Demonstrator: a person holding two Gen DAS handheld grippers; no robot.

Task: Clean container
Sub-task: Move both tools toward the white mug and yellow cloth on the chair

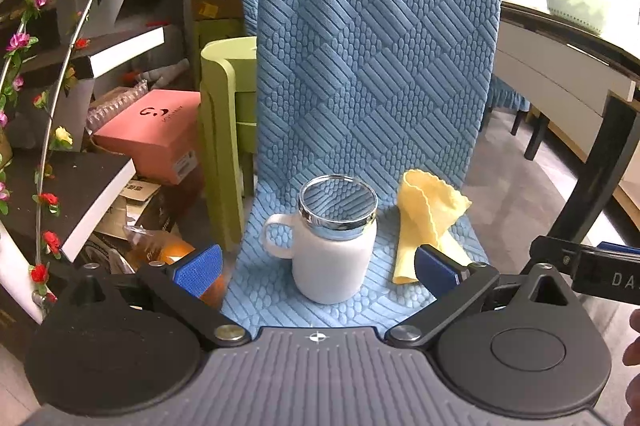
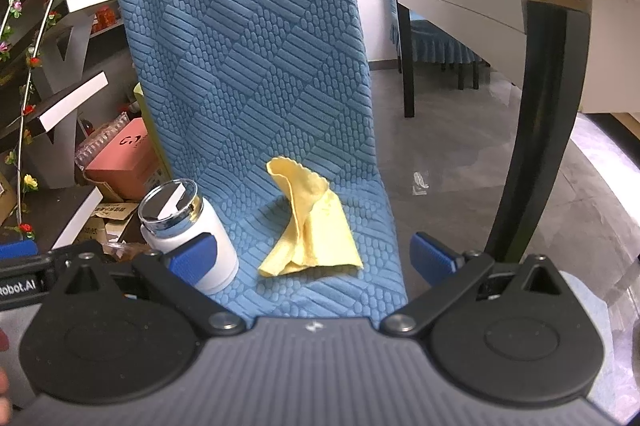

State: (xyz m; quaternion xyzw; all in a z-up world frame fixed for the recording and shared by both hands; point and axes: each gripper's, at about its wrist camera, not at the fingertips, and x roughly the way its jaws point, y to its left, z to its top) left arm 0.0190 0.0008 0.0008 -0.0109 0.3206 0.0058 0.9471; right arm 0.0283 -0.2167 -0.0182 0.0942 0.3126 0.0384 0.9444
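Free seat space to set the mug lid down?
Bare seat lies in front of the white mug and yellow cloth, toward the front edge, plus a narrow strip between them. Left of the mug the seat ends. Behind both stands the chair back. Both grippers, left and right, are open.

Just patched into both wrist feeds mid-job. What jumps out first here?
A white mug with a shiny metal lid stands upright on the seat of a chair under a blue textured cover. Beside it, on the side away from its handle, lies a crumpled yellow cloth, apart from it. The left gripper and right gripper are both open, holding nothing.
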